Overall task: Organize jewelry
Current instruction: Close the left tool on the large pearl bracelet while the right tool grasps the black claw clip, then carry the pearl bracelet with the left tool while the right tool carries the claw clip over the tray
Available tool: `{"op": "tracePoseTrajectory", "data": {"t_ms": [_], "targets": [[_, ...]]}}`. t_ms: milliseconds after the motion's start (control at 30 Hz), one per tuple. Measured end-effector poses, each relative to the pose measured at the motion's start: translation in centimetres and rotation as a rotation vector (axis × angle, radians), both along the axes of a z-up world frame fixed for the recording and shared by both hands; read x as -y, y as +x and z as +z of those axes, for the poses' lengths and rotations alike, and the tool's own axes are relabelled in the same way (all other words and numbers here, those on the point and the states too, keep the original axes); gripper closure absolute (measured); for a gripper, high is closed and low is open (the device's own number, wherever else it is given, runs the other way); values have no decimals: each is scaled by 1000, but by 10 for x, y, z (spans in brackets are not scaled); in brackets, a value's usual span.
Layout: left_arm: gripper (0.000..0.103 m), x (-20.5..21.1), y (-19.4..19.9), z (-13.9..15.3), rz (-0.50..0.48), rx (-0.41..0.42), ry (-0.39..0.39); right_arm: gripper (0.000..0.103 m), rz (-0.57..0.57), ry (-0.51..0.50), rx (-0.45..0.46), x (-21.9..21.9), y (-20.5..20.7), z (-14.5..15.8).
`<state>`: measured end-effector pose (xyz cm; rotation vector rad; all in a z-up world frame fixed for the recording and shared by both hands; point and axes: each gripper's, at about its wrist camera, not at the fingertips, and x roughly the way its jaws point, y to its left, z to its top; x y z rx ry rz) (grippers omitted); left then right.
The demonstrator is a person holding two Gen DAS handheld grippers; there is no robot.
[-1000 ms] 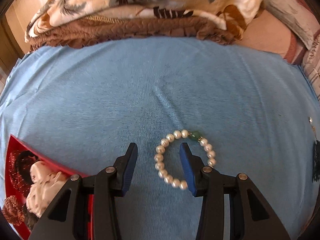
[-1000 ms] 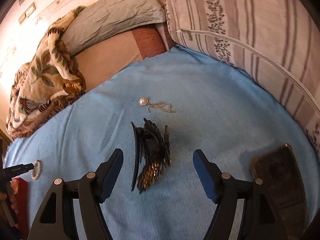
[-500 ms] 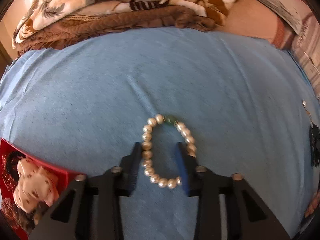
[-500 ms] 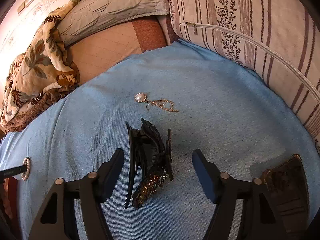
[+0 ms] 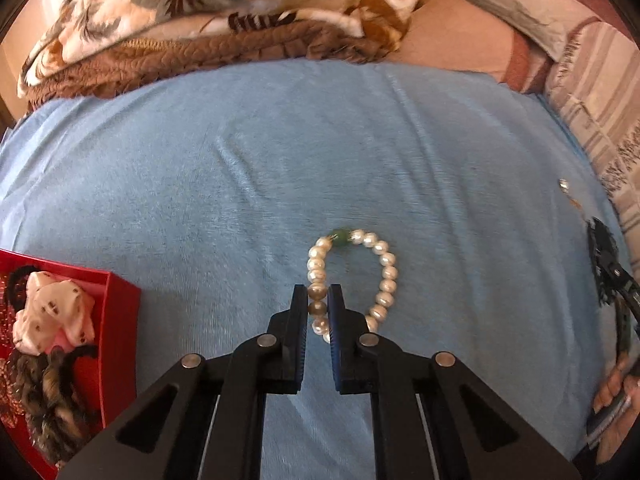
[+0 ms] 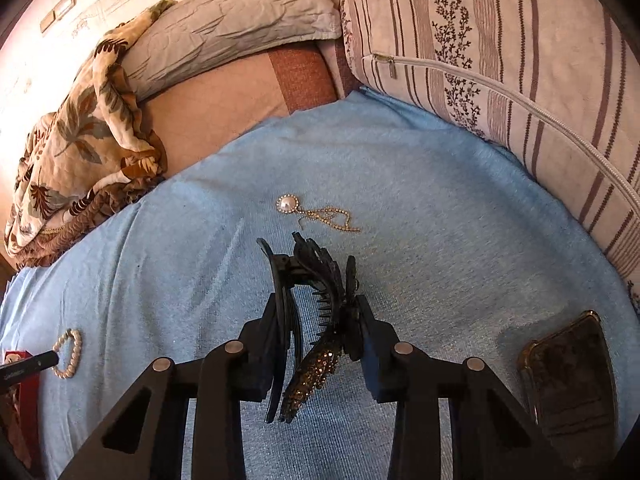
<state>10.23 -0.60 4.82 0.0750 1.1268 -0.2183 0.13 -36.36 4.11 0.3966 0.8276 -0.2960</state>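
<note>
The pearl bracelet (image 5: pixel 352 276) lies on the blue cloth (image 5: pixel 280 160), just to the right of the red box (image 5: pixel 120 320), which serves here as the landmark. A second ago the left gripper (image 5: pixel 318 300) stood wide, its fingers straddling one side of the loop; now the jaws are closing and its pads press on the left strand of pearls, near the bottom of the ring. The bracelet still rests on the cloth, so it is clamped but not yet lifted.

Well to the right of the red box, the black hair claw (image 6: pixel 312 312) lies on the same cloth. The right gripper (image 6: pixel 320 320) was wide open around it a second ago; its jaws are closing too, and the fingers now touch the claw's two sides. The pearl brooch with its gold chain (image 6: pixel 312 212) sits just beyond the claw, untouched, and a dark phone-like case (image 6: pixel 568 376) lies farther right again.

Both tools have gone from hovering to gripping at the same time. Judged from that, two pieces are ready to be carried towards the red box, which already holds scrunchies (image 5: pixel 52 316). The brooch remains to be dealt with.
</note>
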Motion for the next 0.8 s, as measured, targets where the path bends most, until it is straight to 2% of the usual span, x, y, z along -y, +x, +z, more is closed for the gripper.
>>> {"op": "tracePoseTrajectory", "data": {"t_ms": [400, 800], "targets": [[94, -5, -74, 58, -52, 95, -68, 66, 10, 23, 47, -18, -19, 13], [94, -54, -126, 92, 18, 127, -131, 66, 25, 98, 57, -49, -47, 21]]}}
